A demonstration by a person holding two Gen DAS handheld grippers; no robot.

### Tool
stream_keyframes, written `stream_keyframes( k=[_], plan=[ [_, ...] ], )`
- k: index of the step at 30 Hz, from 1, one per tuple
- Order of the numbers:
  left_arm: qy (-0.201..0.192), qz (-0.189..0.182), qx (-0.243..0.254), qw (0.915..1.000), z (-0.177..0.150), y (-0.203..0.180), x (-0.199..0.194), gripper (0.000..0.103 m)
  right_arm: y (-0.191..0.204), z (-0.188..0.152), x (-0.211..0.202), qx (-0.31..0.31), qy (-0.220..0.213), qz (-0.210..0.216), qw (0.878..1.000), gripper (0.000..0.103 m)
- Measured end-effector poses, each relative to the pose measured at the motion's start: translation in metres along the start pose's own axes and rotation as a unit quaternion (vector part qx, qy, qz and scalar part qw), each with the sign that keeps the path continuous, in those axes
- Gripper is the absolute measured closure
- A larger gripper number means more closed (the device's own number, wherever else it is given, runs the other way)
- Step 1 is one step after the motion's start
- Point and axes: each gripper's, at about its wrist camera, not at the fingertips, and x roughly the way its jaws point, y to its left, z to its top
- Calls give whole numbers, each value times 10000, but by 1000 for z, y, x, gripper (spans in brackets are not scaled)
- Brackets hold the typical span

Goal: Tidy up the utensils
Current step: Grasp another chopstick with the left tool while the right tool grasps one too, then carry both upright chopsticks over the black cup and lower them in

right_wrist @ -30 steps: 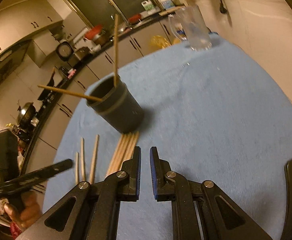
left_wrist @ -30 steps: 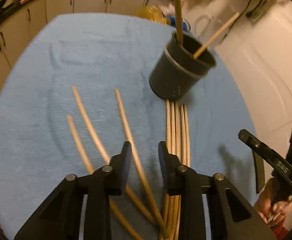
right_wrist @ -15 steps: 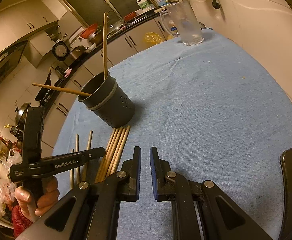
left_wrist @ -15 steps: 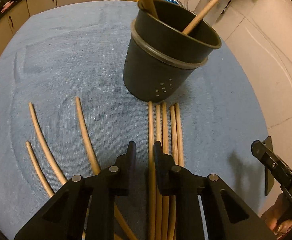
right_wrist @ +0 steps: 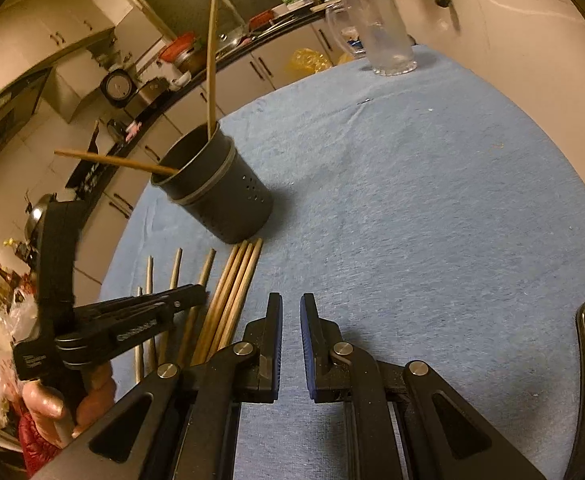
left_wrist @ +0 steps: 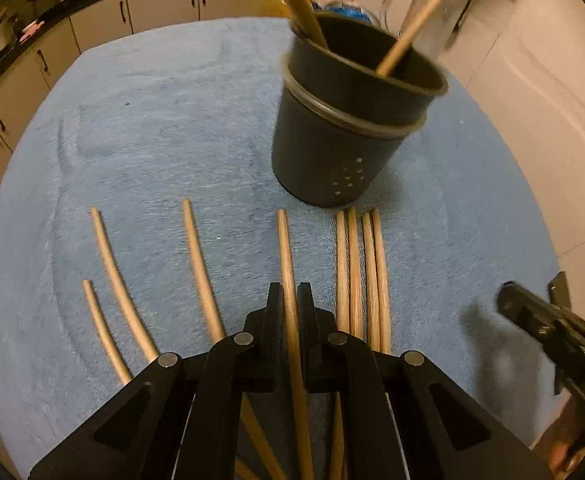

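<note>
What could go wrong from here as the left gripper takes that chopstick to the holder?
The left gripper pinches the chopstick far from its tip, so it may pivot or slip when lifted. The holder already has two chopsticks leaning across its mouth, which could block the new one. A bump might tip the holder.

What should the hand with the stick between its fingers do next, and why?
Probably lift. The left gripper has closed on one chopstick, pulled apart from the four lying side by side. The dark cup just ahead already holds two, so raising this one and tipping it in seems the natural next move.
</note>
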Motion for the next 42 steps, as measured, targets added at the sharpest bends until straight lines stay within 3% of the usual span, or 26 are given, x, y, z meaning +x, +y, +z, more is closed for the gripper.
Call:
stream_keyframes(
  k=[7,14,24,30,36,42],
  plan=[
    [-306,-281,-350,9985,-11,29,-26,97,33,11,42,-210,566,137,9981,93],
    [-424,-451,-389,9973,-6,43,-40,96,45,19,81,-231,1065,-329,9935,93],
    [-488,-638,-485,9956,-6,54,-46,96,64,21,90,-656,1169,-1089,9850,93],
    [-682,-669,-507,9941,-7,50,-53,96,61,24,88,-601,1082,-882,9884,97],
    [-1084,-662,-501,9906,-16,46,-89,97,57,21,26,-460,180,-126,9987,97],
    [-1664,-456,-387,9842,-38,33,-134,97,61,6,-46,-702,-1061,300,9914,97]
  ],
)
